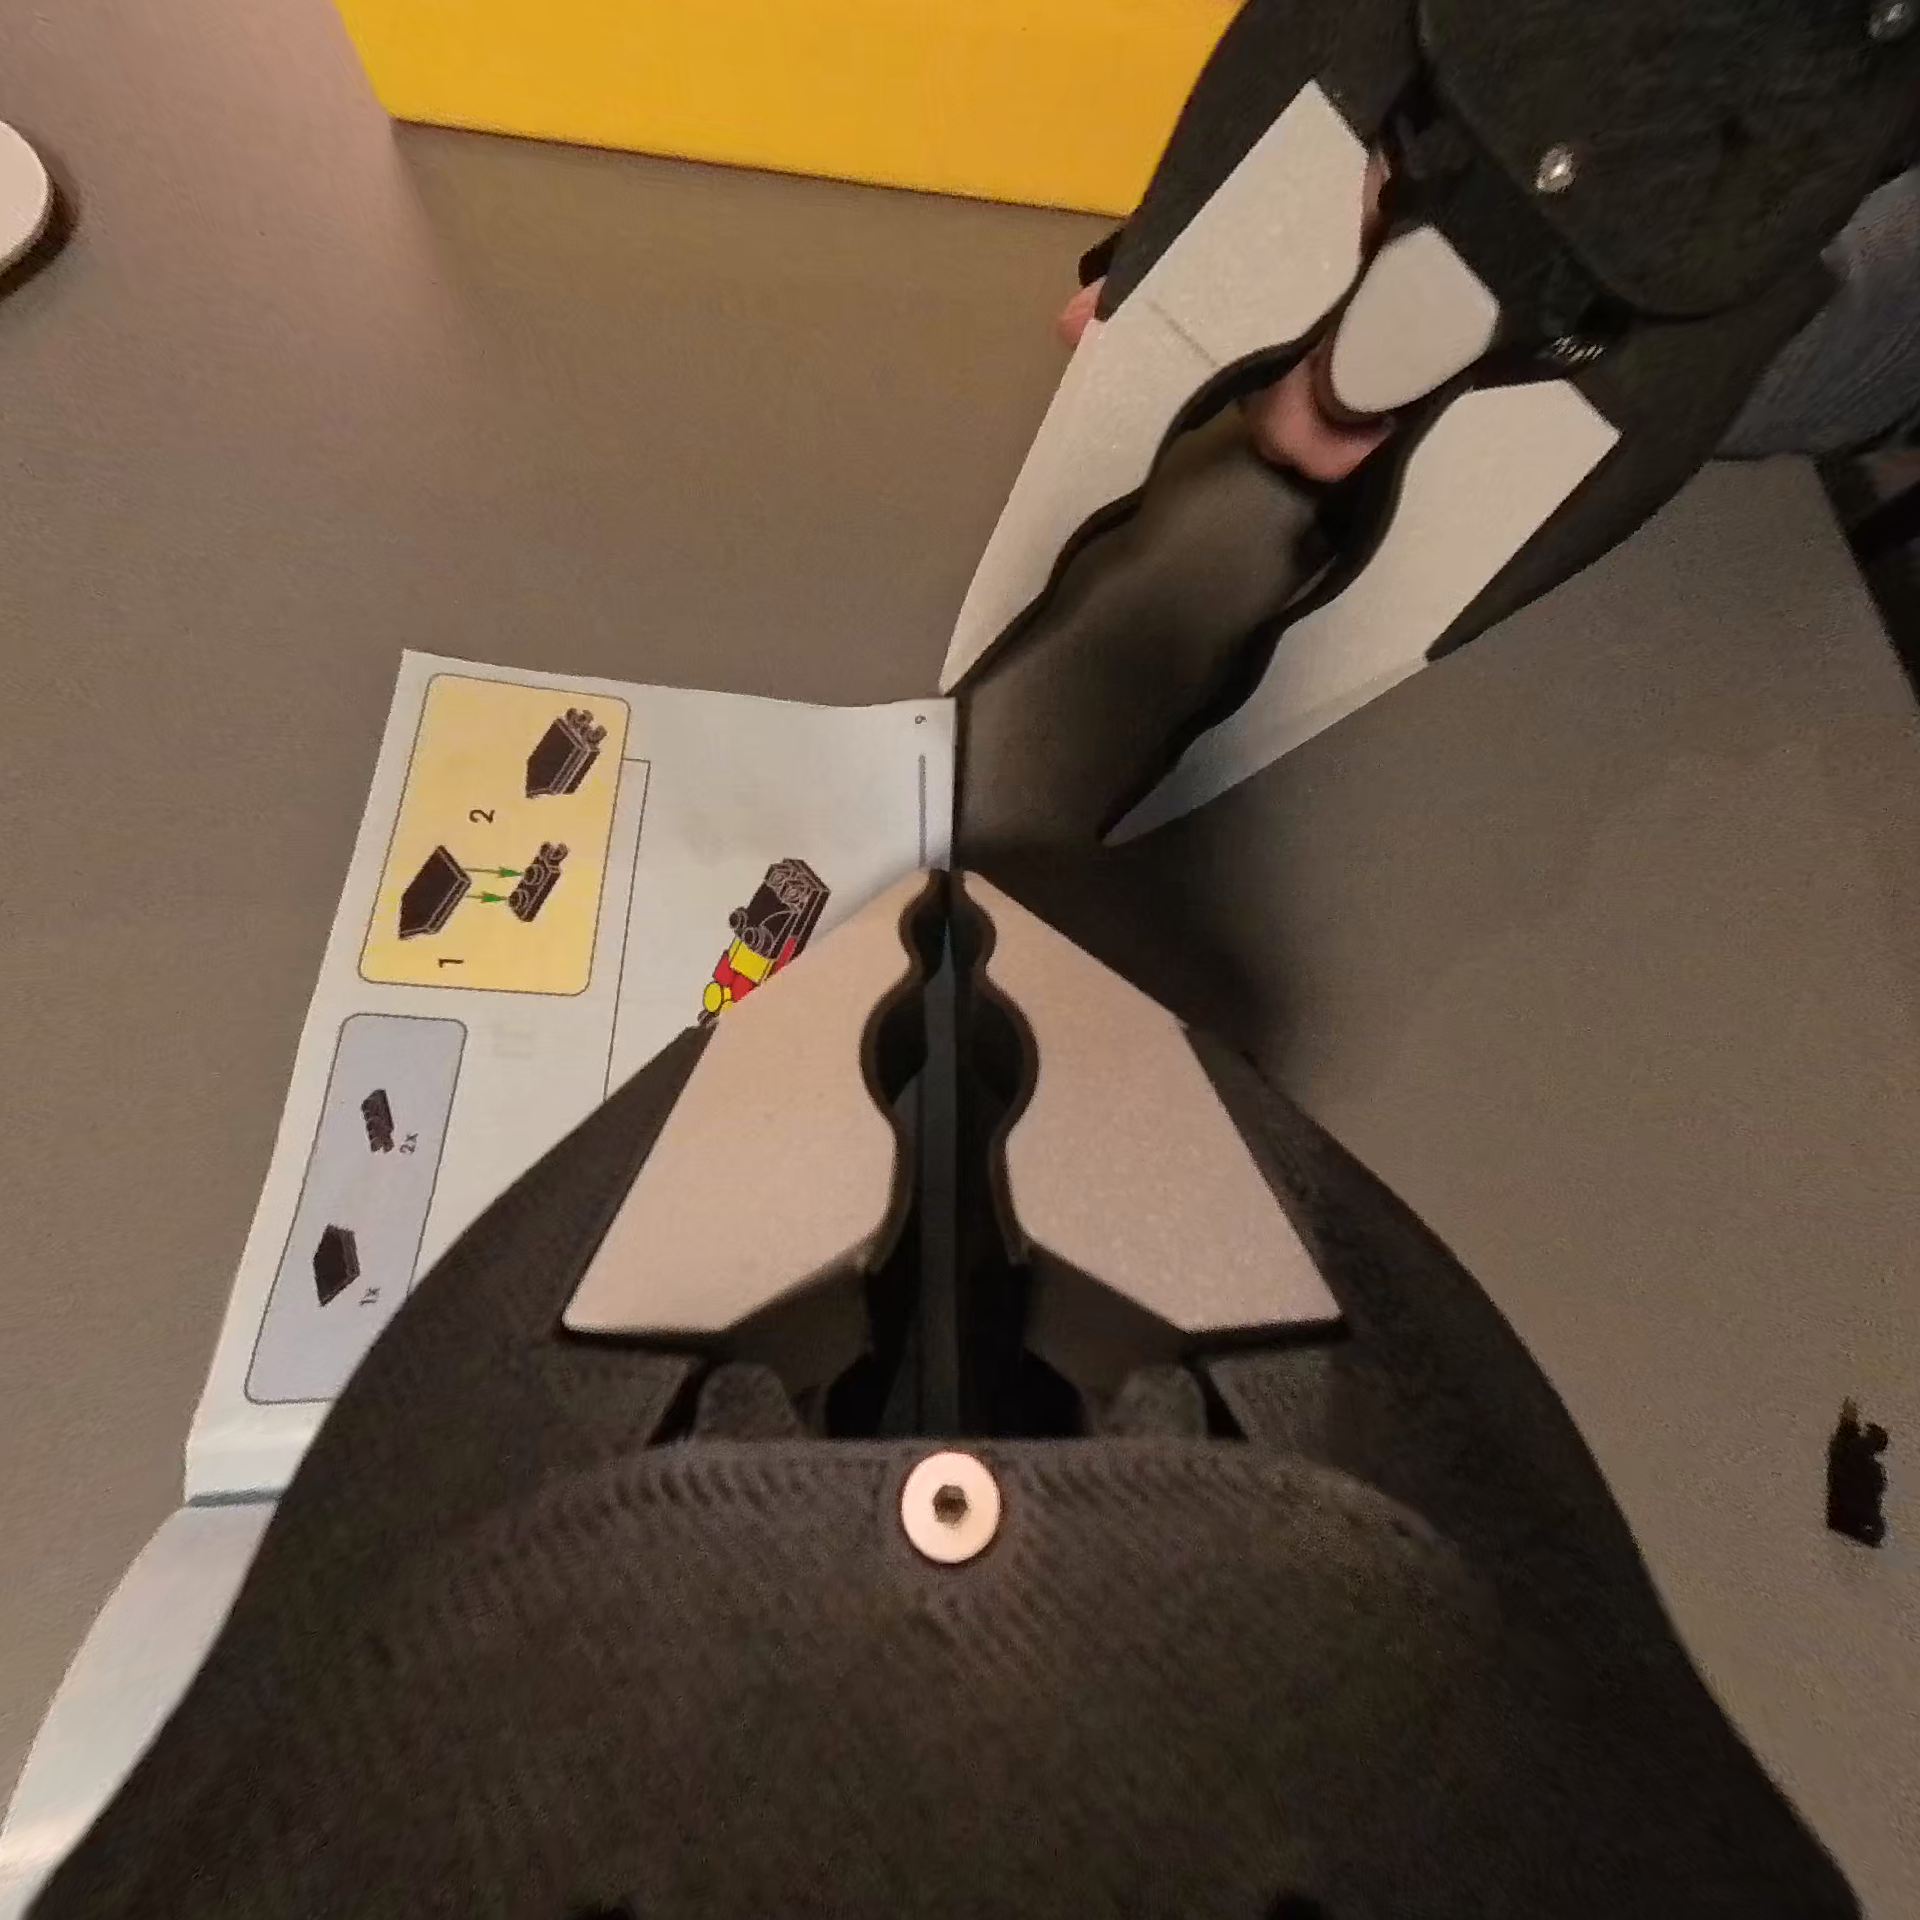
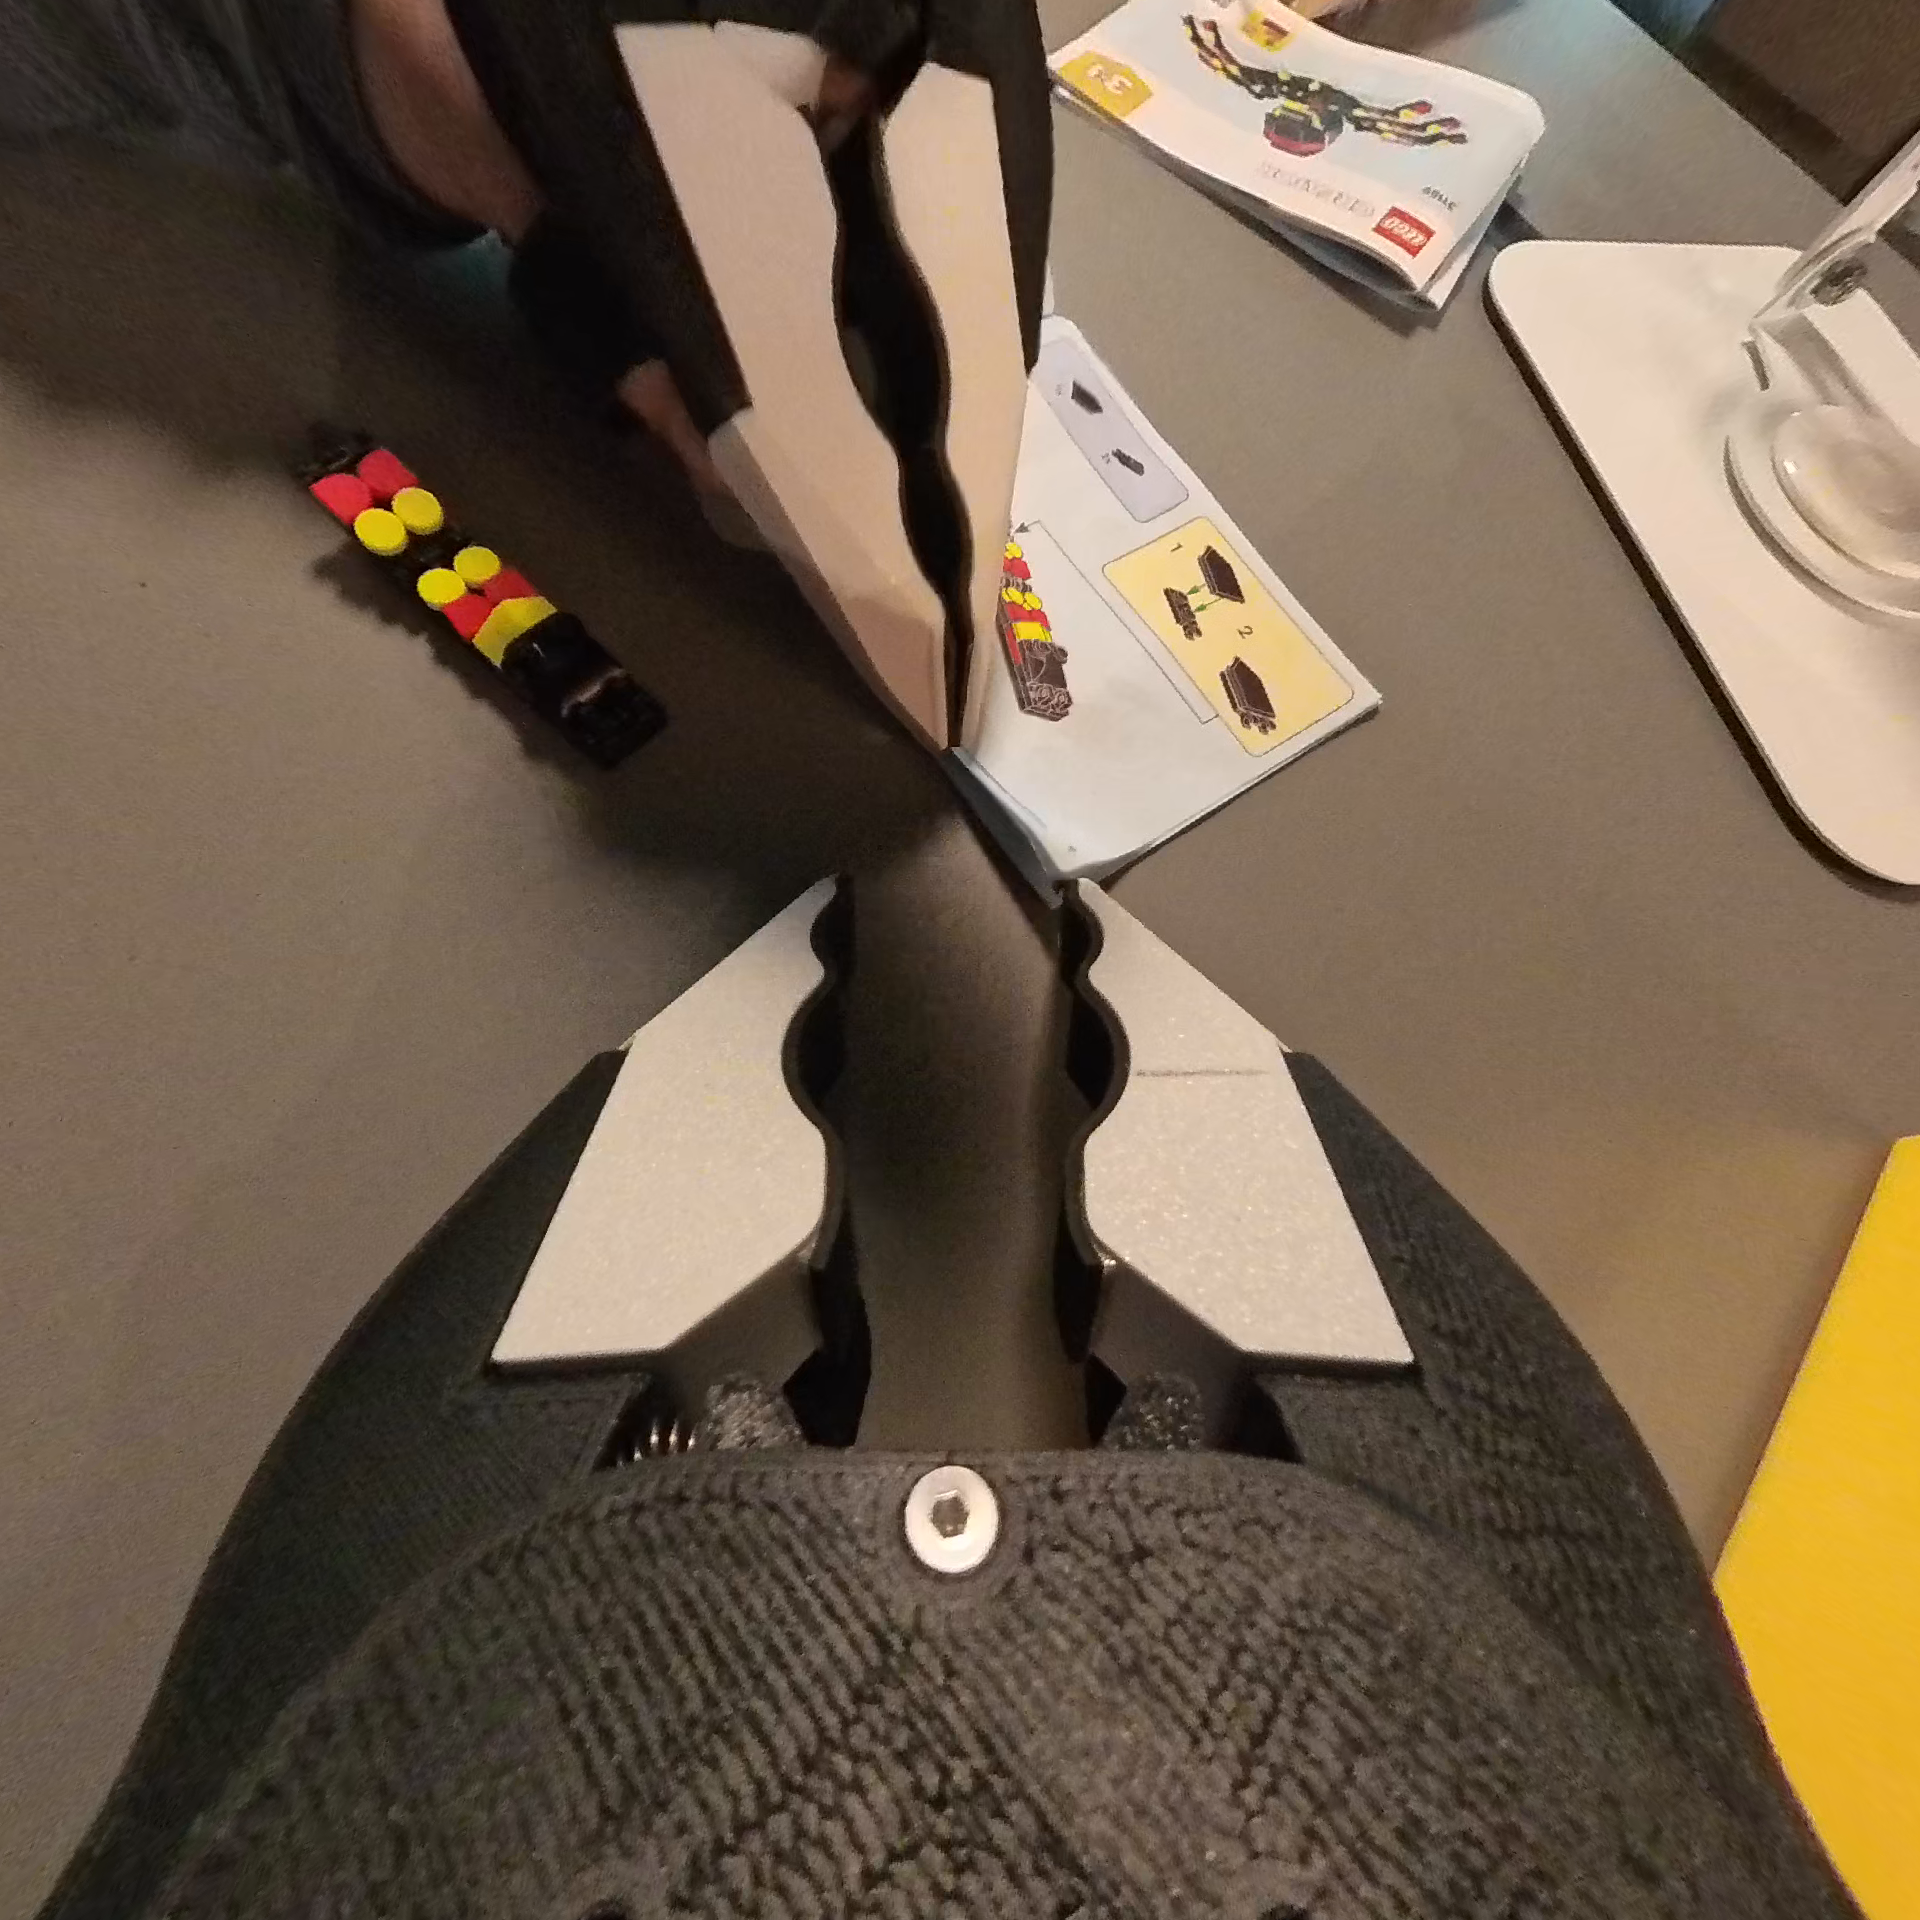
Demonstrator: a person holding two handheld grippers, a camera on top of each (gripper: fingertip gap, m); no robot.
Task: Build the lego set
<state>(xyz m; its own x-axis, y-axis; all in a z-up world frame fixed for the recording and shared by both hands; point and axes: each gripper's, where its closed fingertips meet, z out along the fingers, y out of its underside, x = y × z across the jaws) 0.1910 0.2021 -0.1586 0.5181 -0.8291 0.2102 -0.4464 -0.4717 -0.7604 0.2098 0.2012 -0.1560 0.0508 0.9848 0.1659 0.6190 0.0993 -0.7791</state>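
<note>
An open instruction booklet (image 1: 727, 821) lies on the grey table (image 1: 520, 436). It also shows in the right wrist view (image 2: 1143, 727). My left gripper (image 1: 948, 883) is shut on the edge of its top page and lifts that corner a little. The right wrist view shows the same pinch (image 2: 954, 738). My right gripper (image 2: 958, 888) is open and empty, its right fingertip (image 2: 1086, 904) just beside the booklet's near corner. It shows open in the left wrist view too (image 1: 1029, 764). A long black, red and yellow lego model (image 2: 478, 592) lies on the table left of both grippers.
A second booklet (image 2: 1299, 135) lies at the back right. A white base with a clear stand (image 2: 1662, 468) sits at the right. A yellow board (image 2: 1839, 1507) lies near right and shows in the left wrist view (image 1: 779, 94). A small black piece (image 1: 1855, 1486) lies apart. The grippers are tip to tip, or close to it. From either gripper's tips it is about 20 centimetres to the small black piece (image 1: 1855, 1486).
</note>
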